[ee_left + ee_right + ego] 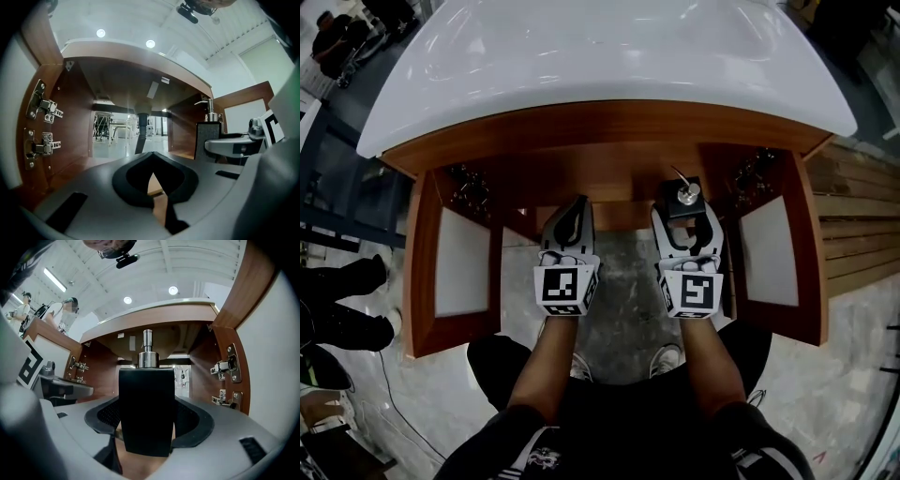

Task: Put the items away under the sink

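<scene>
Gripping a black dispenser upright, the right tongs stood at the open cabinet below the sink in the head view, with the left tongs beside them. The left gripper view showed its jaws closed and empty. The right gripper view showed jaws clamping the dispenser's smooth flat sides. It was probably rigid and slippery, and best gripped mid-body.
</scene>
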`<action>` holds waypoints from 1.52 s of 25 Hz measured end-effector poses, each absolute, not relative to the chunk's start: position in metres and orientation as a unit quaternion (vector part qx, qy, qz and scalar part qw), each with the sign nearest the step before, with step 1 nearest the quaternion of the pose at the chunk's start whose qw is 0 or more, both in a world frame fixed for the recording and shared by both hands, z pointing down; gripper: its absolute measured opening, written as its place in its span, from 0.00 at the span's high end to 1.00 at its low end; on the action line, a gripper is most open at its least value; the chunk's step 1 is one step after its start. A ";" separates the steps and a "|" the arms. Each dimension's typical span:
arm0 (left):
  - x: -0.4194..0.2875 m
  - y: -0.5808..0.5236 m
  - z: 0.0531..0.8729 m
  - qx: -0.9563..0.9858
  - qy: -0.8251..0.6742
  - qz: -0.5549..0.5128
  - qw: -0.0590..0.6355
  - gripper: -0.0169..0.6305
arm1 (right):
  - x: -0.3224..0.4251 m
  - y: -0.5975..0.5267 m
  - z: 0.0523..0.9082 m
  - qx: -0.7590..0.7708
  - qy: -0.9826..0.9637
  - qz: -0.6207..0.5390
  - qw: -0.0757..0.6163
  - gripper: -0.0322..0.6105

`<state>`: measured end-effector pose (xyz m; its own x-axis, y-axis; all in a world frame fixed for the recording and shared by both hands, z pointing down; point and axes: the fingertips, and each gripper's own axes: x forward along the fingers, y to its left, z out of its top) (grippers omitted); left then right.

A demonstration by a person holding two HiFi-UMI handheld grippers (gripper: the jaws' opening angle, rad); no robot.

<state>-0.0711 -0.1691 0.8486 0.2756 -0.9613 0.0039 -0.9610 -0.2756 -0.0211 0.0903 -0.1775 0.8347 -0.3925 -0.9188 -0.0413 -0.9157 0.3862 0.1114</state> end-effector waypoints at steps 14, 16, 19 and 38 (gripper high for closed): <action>-0.076 -0.189 0.834 -0.796 0.606 -0.015 0.010 0.96 | 0.084 -0.234 0.815 0.556 -0.828 -0.068 0.021 0.44; -0.079 -0.191 0.830 -0.796 0.606 -0.016 0.013 0.96 | 0.085 -0.245 0.816 0.555 -0.828 -0.071 0.031 0.44; -0.083 -0.195 0.827 -0.794 0.607 -0.016 0.015 0.96 | 0.084 -0.263 0.818 0.553 -0.829 -0.070 0.039 0.44; -0.096 -0.206 0.819 -0.789 0.613 -0.016 0.012 0.96 | 0.099 -0.303 0.837 0.586 -0.809 -0.022 0.048 0.44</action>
<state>-0.0956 -0.2062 0.8192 0.2467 -0.9690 0.0102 -0.9682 -0.2469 -0.0395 0.0987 -0.3032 0.8365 -0.3094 -0.9495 0.0525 -0.9453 0.3131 0.0917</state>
